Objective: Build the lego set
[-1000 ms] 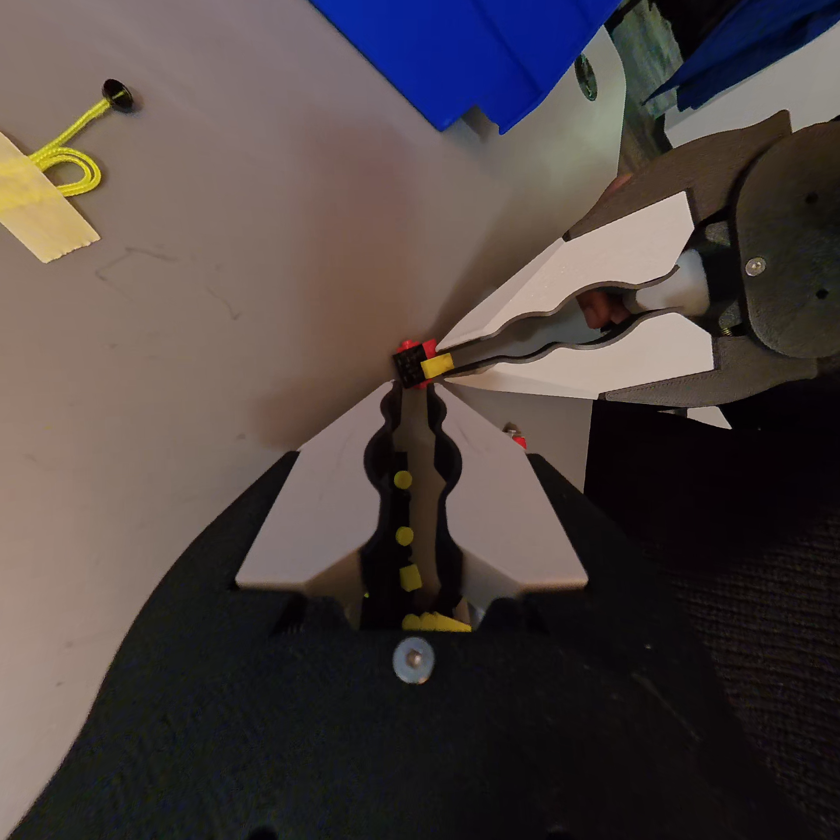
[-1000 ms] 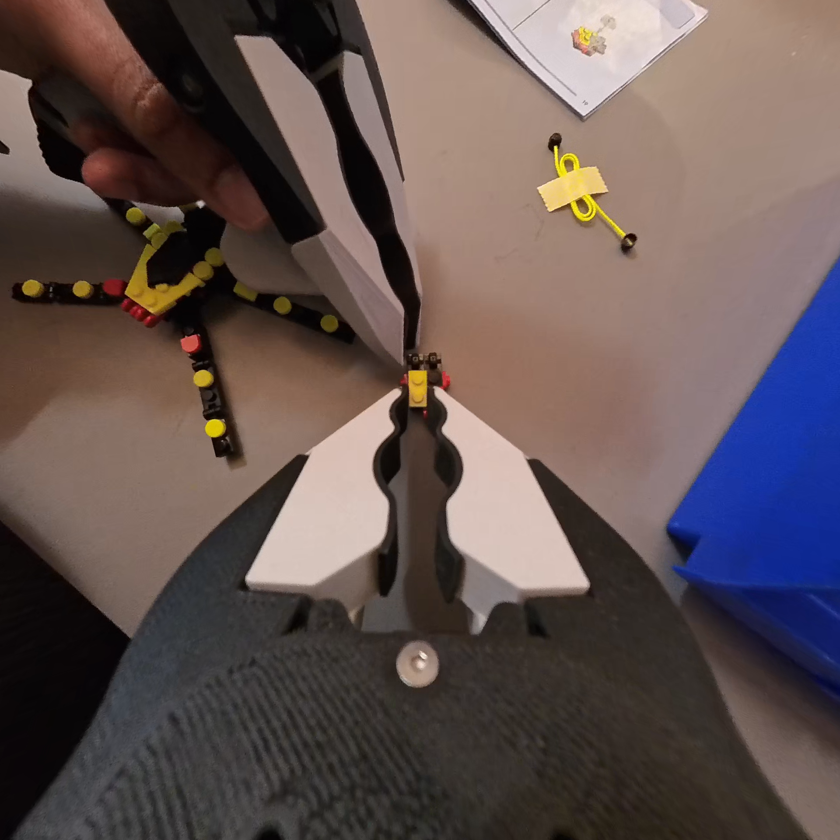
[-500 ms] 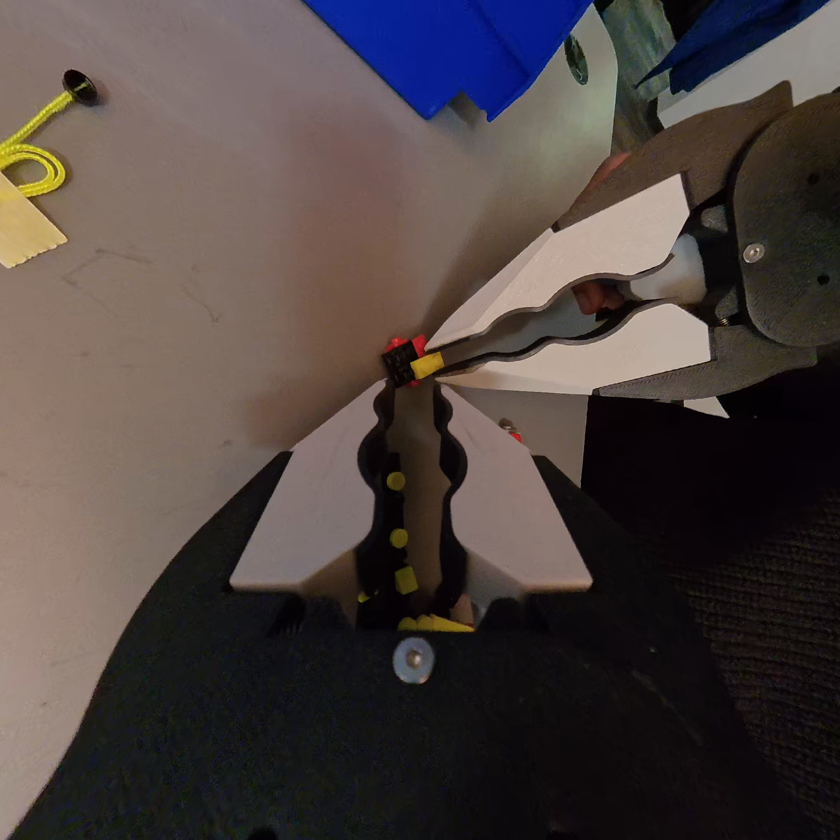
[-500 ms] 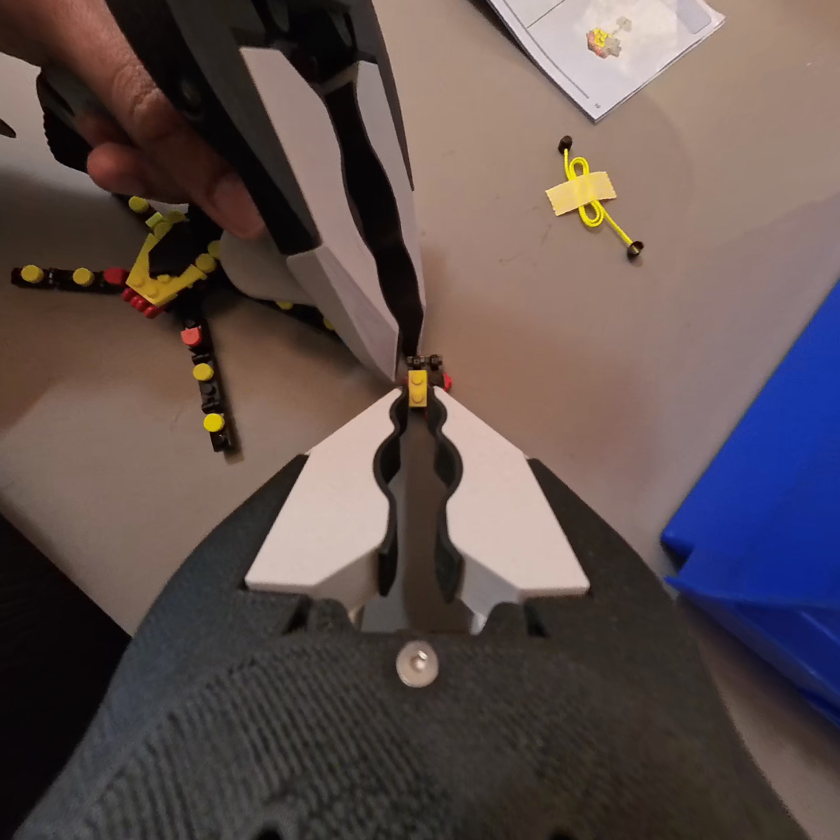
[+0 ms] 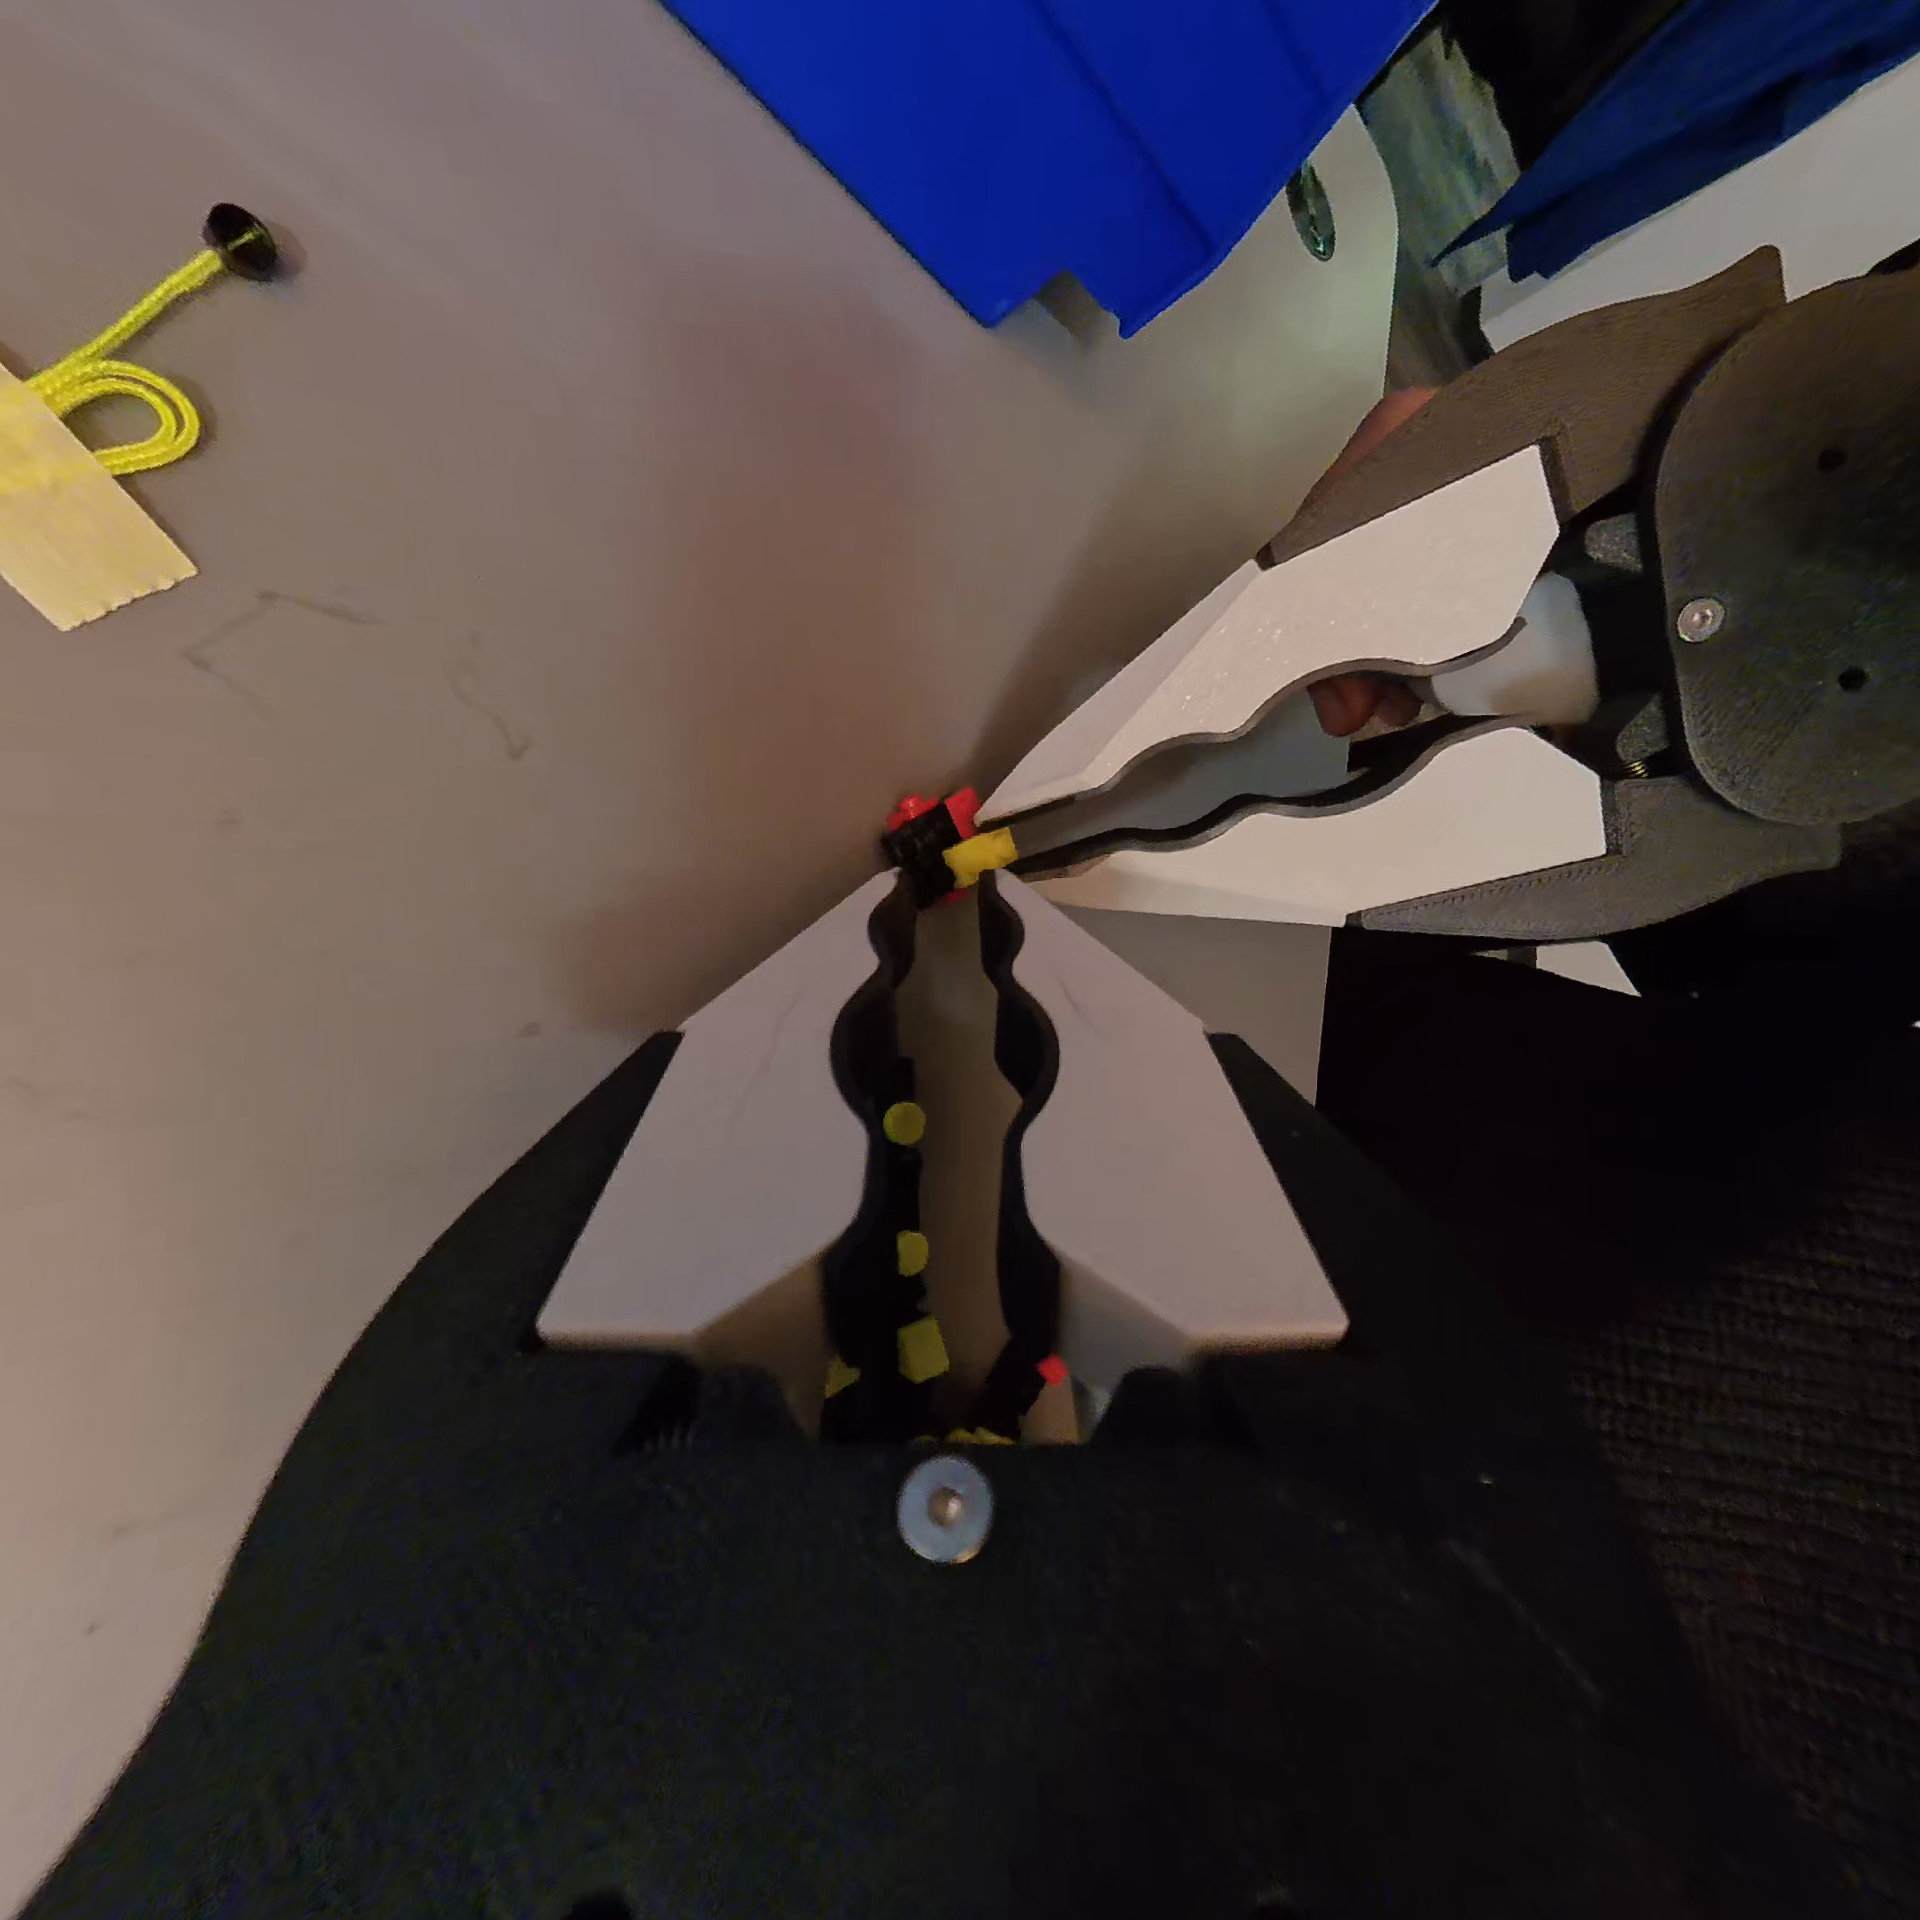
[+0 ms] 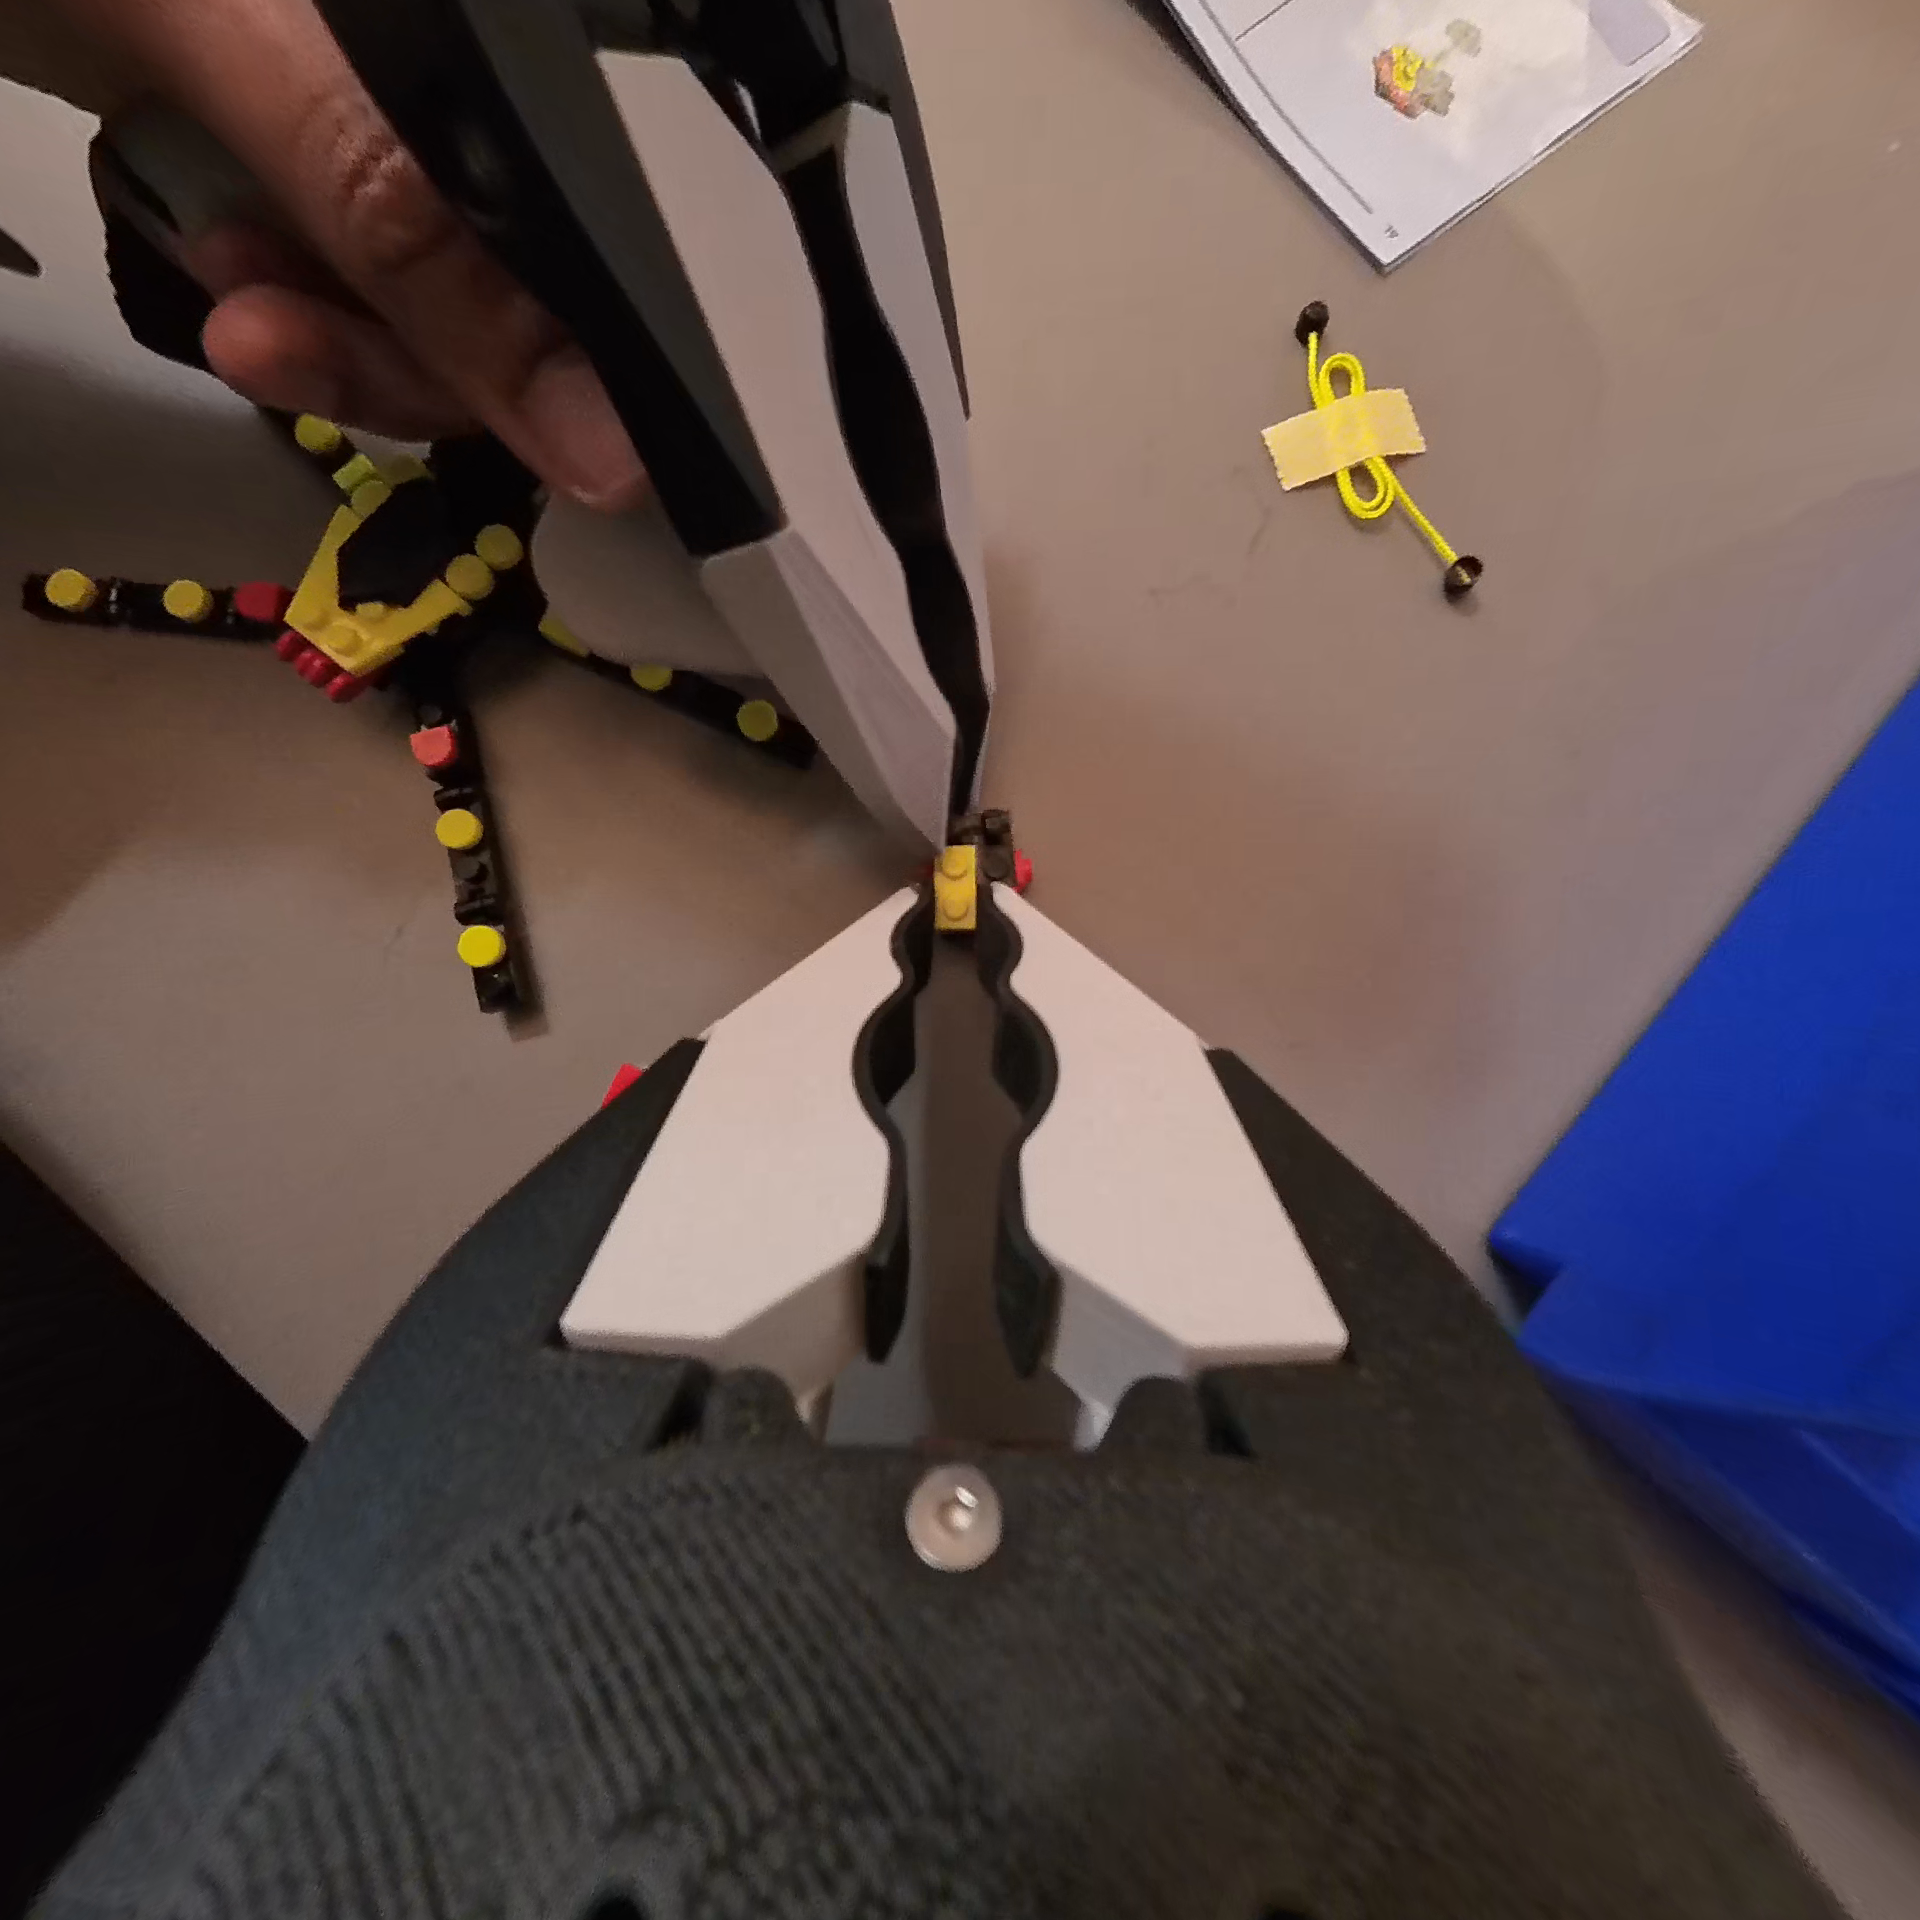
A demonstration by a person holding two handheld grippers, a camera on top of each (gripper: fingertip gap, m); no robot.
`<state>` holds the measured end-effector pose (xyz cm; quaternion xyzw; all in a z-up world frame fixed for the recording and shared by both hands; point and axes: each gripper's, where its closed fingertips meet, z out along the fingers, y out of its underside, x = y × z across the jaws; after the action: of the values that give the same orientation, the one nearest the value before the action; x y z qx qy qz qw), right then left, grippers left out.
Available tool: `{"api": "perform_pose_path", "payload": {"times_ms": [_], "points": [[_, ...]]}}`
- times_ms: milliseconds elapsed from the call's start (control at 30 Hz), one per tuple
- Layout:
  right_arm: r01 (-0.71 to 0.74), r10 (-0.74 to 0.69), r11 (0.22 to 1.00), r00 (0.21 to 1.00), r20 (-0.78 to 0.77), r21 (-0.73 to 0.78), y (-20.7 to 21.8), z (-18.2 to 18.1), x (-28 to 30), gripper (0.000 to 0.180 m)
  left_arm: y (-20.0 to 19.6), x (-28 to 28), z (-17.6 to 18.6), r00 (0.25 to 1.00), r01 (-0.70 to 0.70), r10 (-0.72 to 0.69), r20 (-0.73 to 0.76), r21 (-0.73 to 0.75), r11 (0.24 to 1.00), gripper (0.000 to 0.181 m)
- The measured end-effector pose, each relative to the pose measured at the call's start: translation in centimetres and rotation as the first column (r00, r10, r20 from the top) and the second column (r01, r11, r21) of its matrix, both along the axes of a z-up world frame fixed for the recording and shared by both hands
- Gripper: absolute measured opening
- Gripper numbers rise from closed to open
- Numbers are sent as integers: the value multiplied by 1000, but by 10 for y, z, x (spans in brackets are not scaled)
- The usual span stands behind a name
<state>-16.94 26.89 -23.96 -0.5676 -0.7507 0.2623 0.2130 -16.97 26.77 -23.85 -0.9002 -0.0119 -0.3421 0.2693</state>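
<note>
My left gripper (image 5: 940, 883) is shut on a small black-and-red lego piece (image 5: 923, 831) just above the table. My right gripper (image 6: 956, 909) is shut on a small yellow plate (image 6: 956, 883) and holds it against that piece (image 6: 987, 831). The two grippers meet tip to tip at about a right angle. The right gripper (image 5: 1003, 844) enters the left wrist view from the right with the yellow plate (image 5: 977, 854). The left gripper (image 6: 966, 816) comes down from above in the right wrist view, held by a hand (image 6: 395, 260). A black, yellow and red spider-like lego model (image 6: 364, 613) lies on the table to the left.
A blue bin (image 6: 1745, 1195) stands to the right, and it also shows in the left wrist view (image 5: 1039, 125). A yellow string with tape (image 6: 1351, 457) and an instruction booklet (image 6: 1455, 114) lie farther off. A loose red piece (image 6: 623, 1081) lies by my right gripper. The table edge runs below left.
Both grippers stay tip to tip on the same pieces. They have shifted only slightly over the table, and the black-and-red piece has turned a little.
</note>
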Motion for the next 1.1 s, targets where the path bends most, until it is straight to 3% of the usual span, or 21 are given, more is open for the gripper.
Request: {"api": "perform_pose_path", "payload": {"times_ms": [567, 900, 1100], "points": [[-71, 71, 997, 997, 1, 4, 0, 0, 0, 6, 3, -1, -2, 1000, -11, 11, -14, -17, 1000, 9], [-69, 62, 984, 997, -45, -162, 3, 1, 0, 6, 4, -1, -3, 998, -7, 6, -65, -14, 1000, 8], [-72, 63, 987, 996, -68, -146, 4, 1, 0, 6, 5, -1, -3, 997, -14, 12, -77, -16, 1000, 7]]}}
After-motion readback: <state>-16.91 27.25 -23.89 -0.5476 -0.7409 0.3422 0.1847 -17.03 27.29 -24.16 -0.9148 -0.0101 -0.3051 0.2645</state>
